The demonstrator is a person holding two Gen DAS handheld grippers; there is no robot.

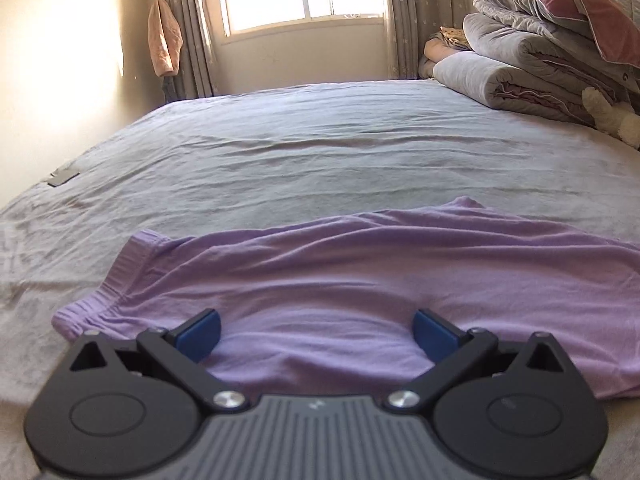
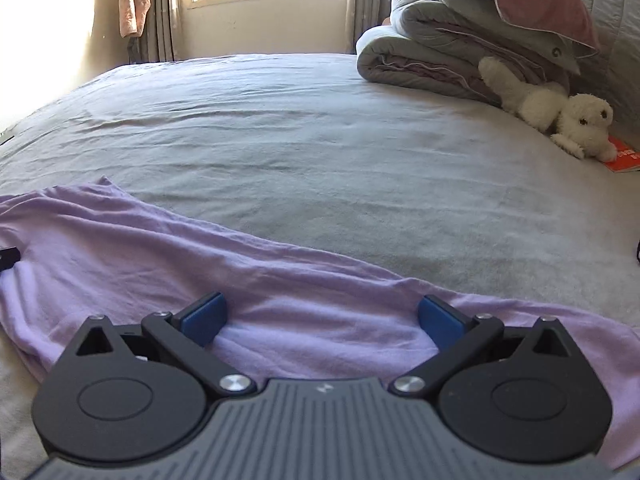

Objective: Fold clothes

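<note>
Low over lilac shirt (image 1: 340,264) near edge, both grippers' fingers (image 1: 200,334) (image 2: 440,322) spread, seemingly untouching.

Wide stretch of gray bedsheet (image 2: 300,140) lies open beyond the purple garment (image 2: 160,256) — folded quilts (image 2: 440,48) and toy dog (image 2: 560,120) crowd the far-right corner.

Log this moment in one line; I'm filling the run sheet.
stage: pre-grasp | lilac garment flat on bed | left gripper open over it | right gripper open over it | fold: not started
</note>
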